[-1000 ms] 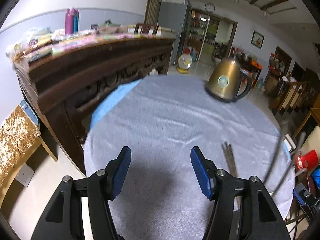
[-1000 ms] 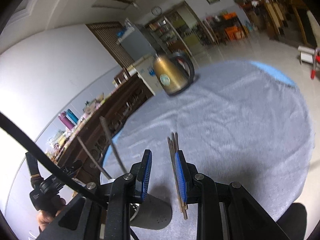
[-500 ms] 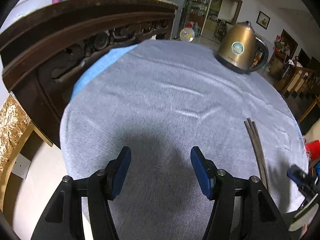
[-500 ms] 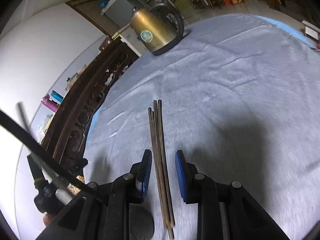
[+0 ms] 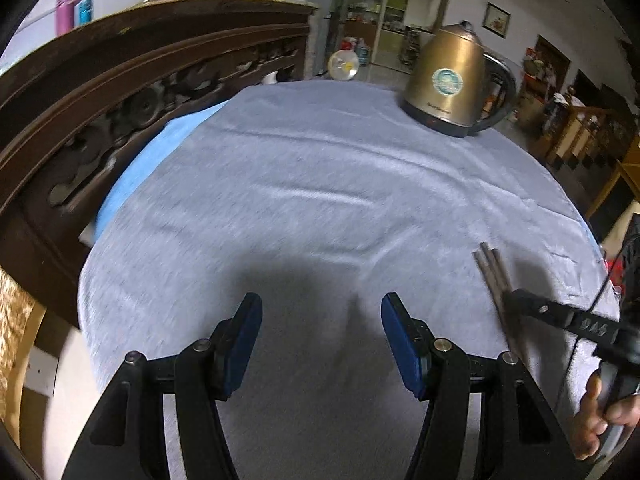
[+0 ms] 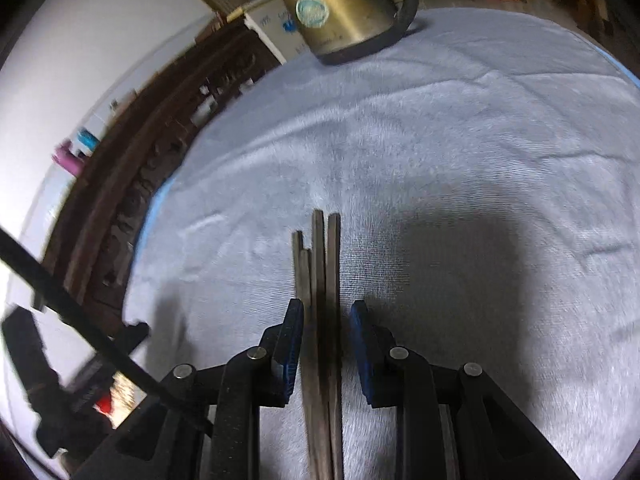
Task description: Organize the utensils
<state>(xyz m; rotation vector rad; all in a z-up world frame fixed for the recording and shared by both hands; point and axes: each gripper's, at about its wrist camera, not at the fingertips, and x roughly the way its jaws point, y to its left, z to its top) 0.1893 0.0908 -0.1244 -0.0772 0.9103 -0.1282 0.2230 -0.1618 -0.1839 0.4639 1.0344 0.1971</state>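
The left gripper (image 5: 321, 340) hangs over the grey cloth on the counter (image 5: 280, 184), its fingers spread wide with nothing between them. To its right lie the chopsticks (image 6: 320, 280), side by side on the cloth. The right gripper (image 6: 326, 344) has a finger on each side of them, a little apart, not yet squeezing. Next, I think, it must close and pinch them.
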